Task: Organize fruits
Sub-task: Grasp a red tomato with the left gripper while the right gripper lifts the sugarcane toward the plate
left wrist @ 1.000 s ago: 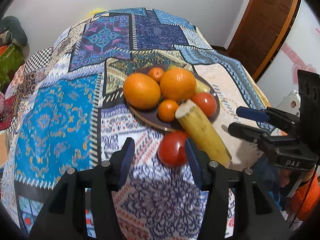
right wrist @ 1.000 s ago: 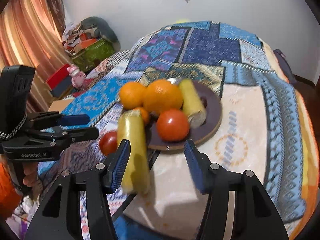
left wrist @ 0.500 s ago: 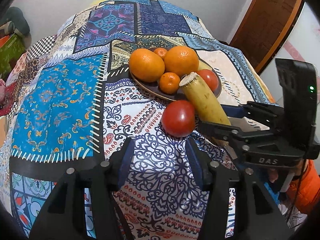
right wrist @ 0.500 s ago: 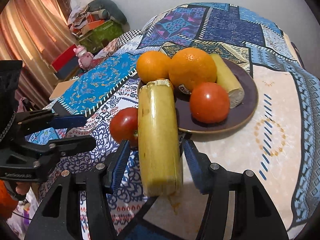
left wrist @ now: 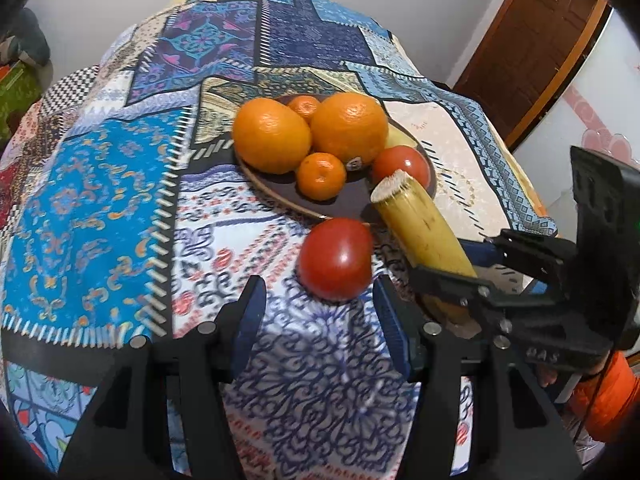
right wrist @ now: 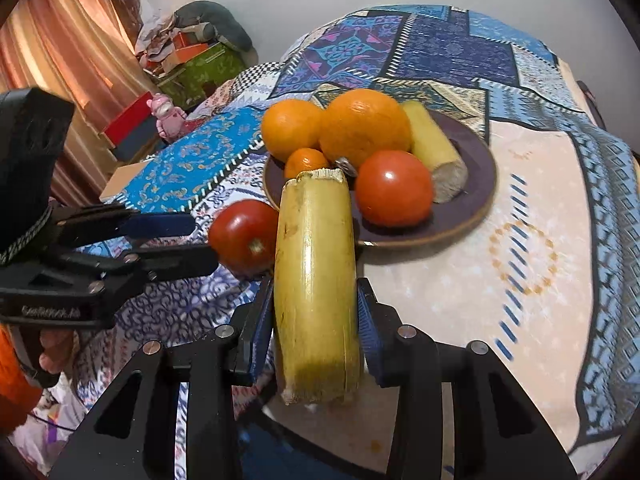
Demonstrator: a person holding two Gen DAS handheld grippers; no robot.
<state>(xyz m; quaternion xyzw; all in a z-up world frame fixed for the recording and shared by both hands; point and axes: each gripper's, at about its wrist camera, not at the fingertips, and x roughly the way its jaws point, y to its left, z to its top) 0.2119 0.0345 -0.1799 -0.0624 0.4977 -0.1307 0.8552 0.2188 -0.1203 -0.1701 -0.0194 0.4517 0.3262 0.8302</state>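
A dark plate [left wrist: 280, 196] [right wrist: 472, 216] on the patterned cloth holds two oranges [left wrist: 272, 140], small tangerines [left wrist: 320, 176], a tomato [right wrist: 394, 188] and a yellow stalk piece [right wrist: 434, 152]. A second yellow stalk piece [right wrist: 316, 280] [left wrist: 424, 236] leans on the plate's near rim, and my right gripper [right wrist: 316, 316] is shut on it. A loose red tomato [left wrist: 336, 258] [right wrist: 244, 236] lies on the cloth beside it. My left gripper [left wrist: 320, 316] is open just short of this tomato, empty.
The cloth-covered table [left wrist: 100, 200] drops away at its edges. A brown door [left wrist: 532, 40] stands at the right. Boxes, a pink toy [right wrist: 164, 116] and a curtain [right wrist: 60, 48] lie beyond the table's left side.
My right gripper has moved in and closed on the near stalk piece. My left gripper has come closer to the loose tomato, still open.
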